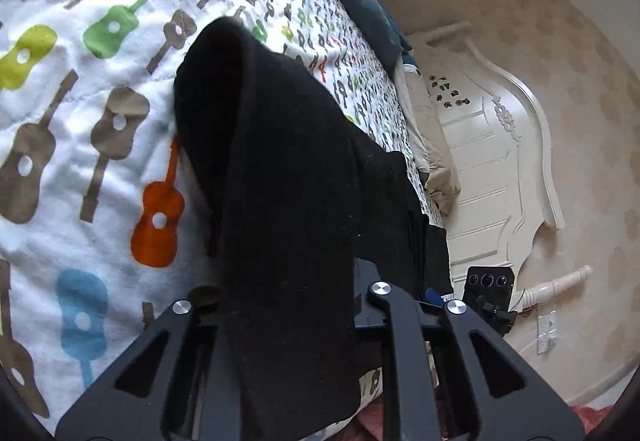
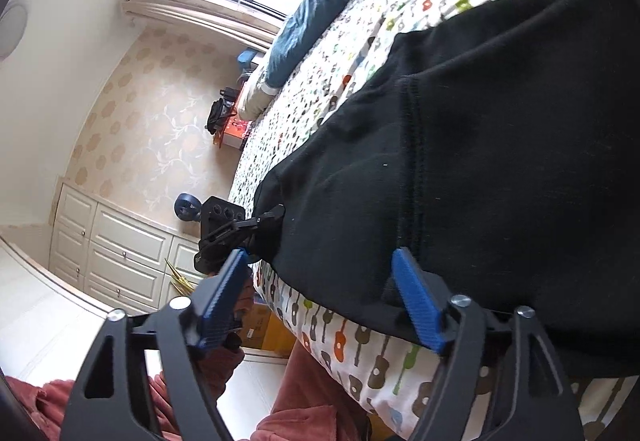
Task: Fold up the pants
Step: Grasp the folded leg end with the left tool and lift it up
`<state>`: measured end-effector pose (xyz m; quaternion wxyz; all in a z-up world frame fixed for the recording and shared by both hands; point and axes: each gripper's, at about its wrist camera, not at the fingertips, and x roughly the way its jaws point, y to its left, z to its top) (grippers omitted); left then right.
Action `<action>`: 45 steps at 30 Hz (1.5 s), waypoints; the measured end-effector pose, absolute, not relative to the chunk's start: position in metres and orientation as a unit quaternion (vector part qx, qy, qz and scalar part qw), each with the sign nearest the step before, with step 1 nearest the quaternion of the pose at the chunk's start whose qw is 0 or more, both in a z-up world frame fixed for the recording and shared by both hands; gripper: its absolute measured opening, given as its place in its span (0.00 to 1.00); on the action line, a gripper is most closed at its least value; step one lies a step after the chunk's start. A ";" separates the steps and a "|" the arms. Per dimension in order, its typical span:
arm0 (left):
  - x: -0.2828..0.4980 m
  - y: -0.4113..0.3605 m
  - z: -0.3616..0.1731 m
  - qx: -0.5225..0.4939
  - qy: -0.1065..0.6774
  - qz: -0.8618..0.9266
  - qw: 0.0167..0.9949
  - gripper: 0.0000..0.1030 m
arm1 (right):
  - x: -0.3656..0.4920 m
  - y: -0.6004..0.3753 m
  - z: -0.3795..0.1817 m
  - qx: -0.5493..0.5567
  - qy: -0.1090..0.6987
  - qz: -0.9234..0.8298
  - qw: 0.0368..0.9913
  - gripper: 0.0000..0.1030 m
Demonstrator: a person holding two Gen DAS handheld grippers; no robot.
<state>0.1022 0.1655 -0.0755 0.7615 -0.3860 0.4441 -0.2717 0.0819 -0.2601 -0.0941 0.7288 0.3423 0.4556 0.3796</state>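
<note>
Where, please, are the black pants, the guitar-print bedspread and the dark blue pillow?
black pants (image 2: 480,161): right wrist view, broad flat fabric.
guitar-print bedspread (image 1: 80,121): left wrist view, bare patch.
dark blue pillow (image 2: 320,5): right wrist view, its middle.

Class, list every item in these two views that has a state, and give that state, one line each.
Black fabric pants: lying on the bed, one end lifted and draped over the left gripper.
Left gripper: shut on the pants, fingers hidden by cloth.
Right gripper: open, blue pads apart at the pants' edge.
Guitar-print white quilt: spread over the bed.

Right claw (image 2: 324,297) spread wide beside black pants (image 2: 480,161) on guitar-print bedspread (image 2: 360,357).
</note>
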 end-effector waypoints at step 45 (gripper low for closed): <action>0.100 -0.020 0.095 -0.158 0.403 -0.294 0.852 0.14 | 0.026 -0.301 -0.042 0.103 0.427 0.119 0.890 0.84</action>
